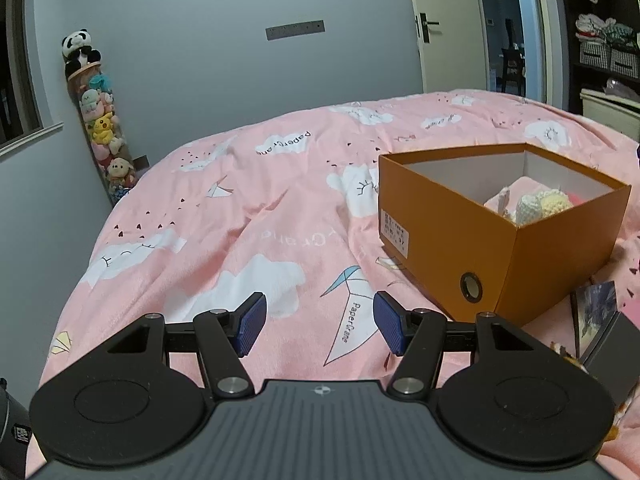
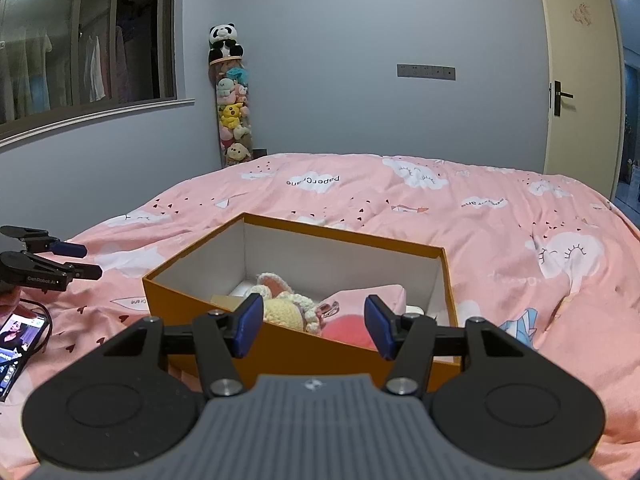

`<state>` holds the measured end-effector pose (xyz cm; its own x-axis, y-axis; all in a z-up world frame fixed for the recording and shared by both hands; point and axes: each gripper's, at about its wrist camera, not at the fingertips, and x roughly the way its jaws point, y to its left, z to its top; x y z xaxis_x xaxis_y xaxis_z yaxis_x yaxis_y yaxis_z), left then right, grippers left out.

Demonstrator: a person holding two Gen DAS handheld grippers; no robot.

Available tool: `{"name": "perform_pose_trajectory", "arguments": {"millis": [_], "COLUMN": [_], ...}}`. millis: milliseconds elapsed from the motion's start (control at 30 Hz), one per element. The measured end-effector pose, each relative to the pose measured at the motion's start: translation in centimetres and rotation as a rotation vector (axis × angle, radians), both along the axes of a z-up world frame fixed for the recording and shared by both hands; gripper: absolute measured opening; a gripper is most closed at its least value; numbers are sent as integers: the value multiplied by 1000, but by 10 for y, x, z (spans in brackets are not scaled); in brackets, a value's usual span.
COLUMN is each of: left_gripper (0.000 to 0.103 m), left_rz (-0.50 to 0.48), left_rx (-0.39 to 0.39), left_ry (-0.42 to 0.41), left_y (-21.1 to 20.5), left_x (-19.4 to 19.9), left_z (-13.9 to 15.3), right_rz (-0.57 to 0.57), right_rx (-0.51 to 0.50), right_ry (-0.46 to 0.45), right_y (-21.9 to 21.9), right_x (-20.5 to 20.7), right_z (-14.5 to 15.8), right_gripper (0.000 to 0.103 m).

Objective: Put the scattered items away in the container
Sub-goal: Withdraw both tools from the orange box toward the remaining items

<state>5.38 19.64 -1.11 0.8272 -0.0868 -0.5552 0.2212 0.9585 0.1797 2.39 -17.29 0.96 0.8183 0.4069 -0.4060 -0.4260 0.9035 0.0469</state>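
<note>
Both grippers hover empty-handed over the pink cloud-print bed cover (image 1: 248,216).

The left gripper (image 1: 320,326) sits above bare quilt, fingers spread wide, nothing between them. The right gripper (image 2: 314,330) hangs at the near edge of the open orange cardboard box (image 2: 288,344), fingers wide too. Inside the box lie a cream crocheted toy (image 2: 288,308) and a pink soft item (image 2: 368,300). A lit phone (image 2: 18,344) rests on the bed at far left.

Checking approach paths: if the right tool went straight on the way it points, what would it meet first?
Probably the near wall of the orange box, just ahead of the open right tool; depth is unclear, so it might clear the rim and reach the soft toys inside.
</note>
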Motion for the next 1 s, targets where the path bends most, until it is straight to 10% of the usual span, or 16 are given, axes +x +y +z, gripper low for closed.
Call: {"name": "perform_pose_trajectory", "arguments": {"millis": [433,1000], "left_gripper": [70,70], "left_rz": [22,-213], "left_rx": [-34,-91], "left_ry": [-14,282], "left_y": [-23,-159], "left_x": [-11,-38], "left_z": [28,39], "right_rz": [-52,-145], "right_rx": [-22,-83], "right_ry": [47,290], "right_y": [-18,-59], "right_x": [-3,-9], "right_z": [-8,-55], "right_gripper": [59,58]}}
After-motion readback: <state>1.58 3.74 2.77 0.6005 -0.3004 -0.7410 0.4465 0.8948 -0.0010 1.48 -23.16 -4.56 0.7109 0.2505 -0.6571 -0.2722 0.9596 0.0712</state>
